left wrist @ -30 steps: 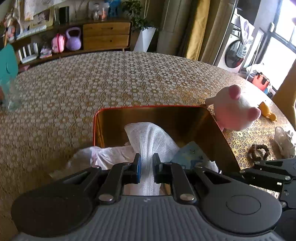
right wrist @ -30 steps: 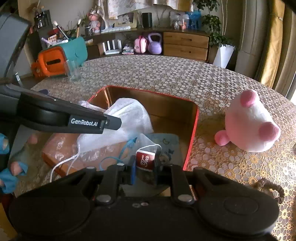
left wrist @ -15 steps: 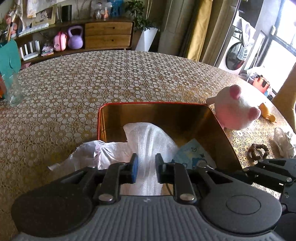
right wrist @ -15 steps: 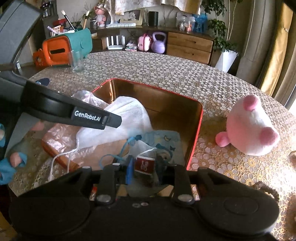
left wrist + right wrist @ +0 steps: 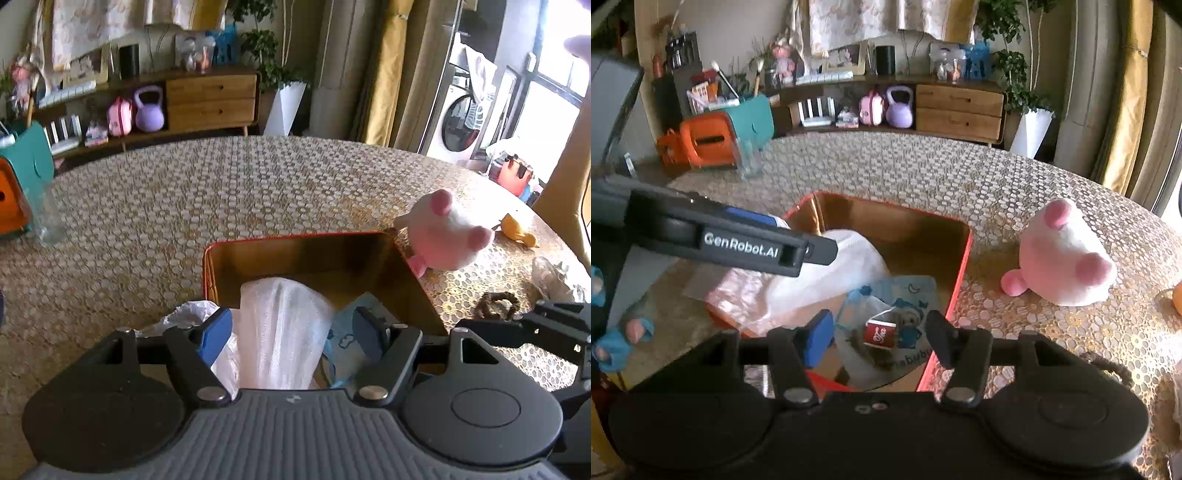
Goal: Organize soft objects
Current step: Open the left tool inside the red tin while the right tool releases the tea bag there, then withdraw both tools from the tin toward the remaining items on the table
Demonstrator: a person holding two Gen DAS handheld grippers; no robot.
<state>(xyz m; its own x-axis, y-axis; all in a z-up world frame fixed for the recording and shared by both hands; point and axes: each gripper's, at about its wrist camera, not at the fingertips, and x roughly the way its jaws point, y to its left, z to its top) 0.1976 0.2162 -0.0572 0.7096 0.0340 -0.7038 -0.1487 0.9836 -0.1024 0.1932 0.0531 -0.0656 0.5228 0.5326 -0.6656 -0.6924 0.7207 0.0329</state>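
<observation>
A red-rimmed, gold-lined box (image 5: 317, 254) (image 5: 962, 258) sits on the patterned table. Inside lie a white mesh cloth (image 5: 284, 325) (image 5: 827, 280), a crinkled plastic bag (image 5: 192, 314) over its left rim, and a blue cartoon pouch (image 5: 354, 325) (image 5: 908, 325). My left gripper (image 5: 291, 332) hangs over the mesh cloth, jaws opening, pads off the cloth. My right gripper (image 5: 877, 334) hovers above a clear sachet with a red tag (image 5: 881, 334), jaws opening, not pressing it. A pink and white plush (image 5: 447, 232) (image 5: 1067, 262) lies to the right of the box.
A yellow toy (image 5: 517, 230), a brown bead bracelet (image 5: 496, 304) and a pale crumpled item (image 5: 554, 277) lie right of the plush. An orange and teal container (image 5: 716, 136) and a drinking glass (image 5: 46, 218) stand at the far left. A sideboard lines the back wall.
Both grippers have let go and spread their jaws: the left off the white mesh cloth, the right off the tagged sachet. Both have lifted and pulled back a little from the box.
</observation>
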